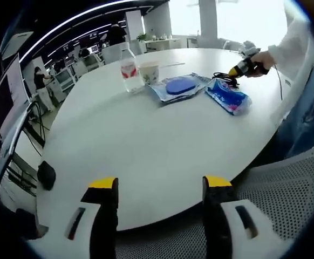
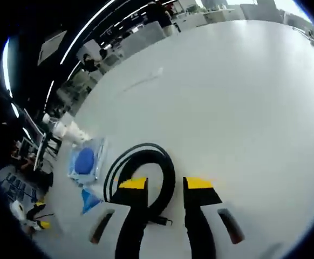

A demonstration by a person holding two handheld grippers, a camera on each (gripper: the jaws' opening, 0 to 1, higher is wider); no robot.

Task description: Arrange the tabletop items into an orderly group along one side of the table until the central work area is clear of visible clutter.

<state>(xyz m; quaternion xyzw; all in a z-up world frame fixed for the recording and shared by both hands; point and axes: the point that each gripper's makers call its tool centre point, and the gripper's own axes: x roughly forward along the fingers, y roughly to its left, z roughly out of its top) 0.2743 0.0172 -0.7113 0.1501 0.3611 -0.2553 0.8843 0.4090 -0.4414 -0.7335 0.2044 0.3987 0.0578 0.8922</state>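
One bottle, one cup, two packets, one cable.

A clear water bottle with a red label stands upright beside a paper cup on the white table. Next to them lie a clear packet holding a blue disc, a blue wipes pack and a coiled black cable.

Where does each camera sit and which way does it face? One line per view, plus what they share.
Left gripper view: on the left tool, at the table edge, facing across to the bottle, blue pouch and right tool; hand, sleeve show.
Right gripper view: on the right tool, tilted down at the coiled cable.
Shared: table, bottle, blue pouch, coiled cable.
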